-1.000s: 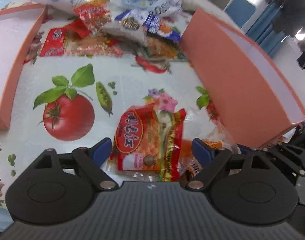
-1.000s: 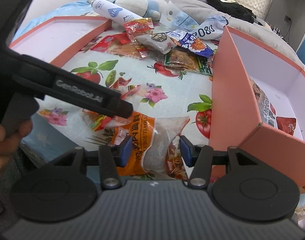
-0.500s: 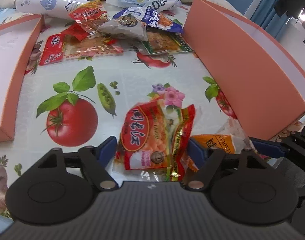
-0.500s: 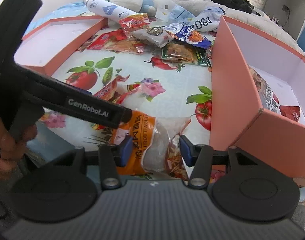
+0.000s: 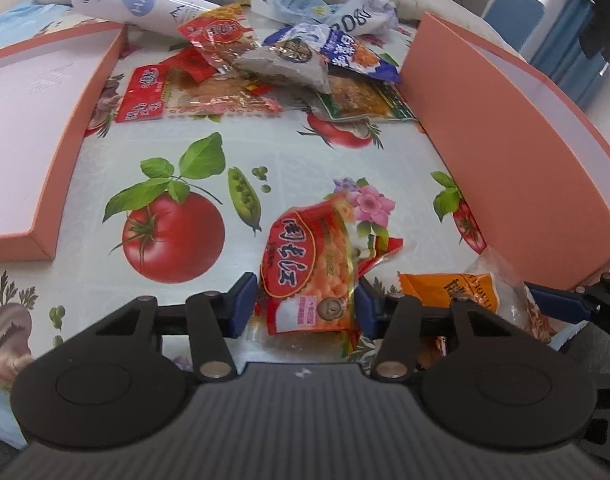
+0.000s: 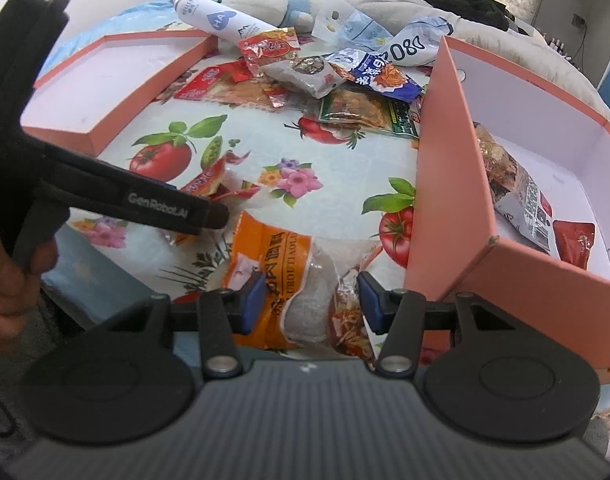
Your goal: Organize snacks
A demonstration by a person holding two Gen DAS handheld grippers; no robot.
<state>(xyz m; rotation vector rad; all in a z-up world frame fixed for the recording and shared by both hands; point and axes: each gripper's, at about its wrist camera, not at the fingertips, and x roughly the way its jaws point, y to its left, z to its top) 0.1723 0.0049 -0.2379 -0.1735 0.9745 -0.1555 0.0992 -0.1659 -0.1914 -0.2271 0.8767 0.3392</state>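
Observation:
A red snack packet (image 5: 305, 280) lies on the fruit-print tablecloth (image 5: 289, 152) between the blue pads of my left gripper (image 5: 305, 304). The jaws are closing, and the pads squeeze the packet's sides so it folds narrower. To its right lies an orange-and-clear snack packet (image 6: 297, 280), pinched between the pads of my right gripper (image 6: 311, 302). In the right wrist view the left gripper (image 6: 209, 216) reaches in from the left, over the red packet (image 6: 205, 180). One right fingertip (image 5: 557, 304) shows in the left wrist view beside the orange packet (image 5: 445, 288).
A tall pink box (image 6: 445, 200) at the right holds a few packets (image 6: 521, 196). A shallow pink lid (image 5: 45, 200) lies at the left. Several snack packets (image 5: 285, 64), a white bottle (image 5: 137, 6) and a plush toy sit at the back. A hand (image 6: 9, 280) grips the left handle.
The left jaws have narrowed from wide apart onto the red packet, which now looks folded and narrower. The left view has tipped slightly. The right gripper keeps the same hold on the orange packet.

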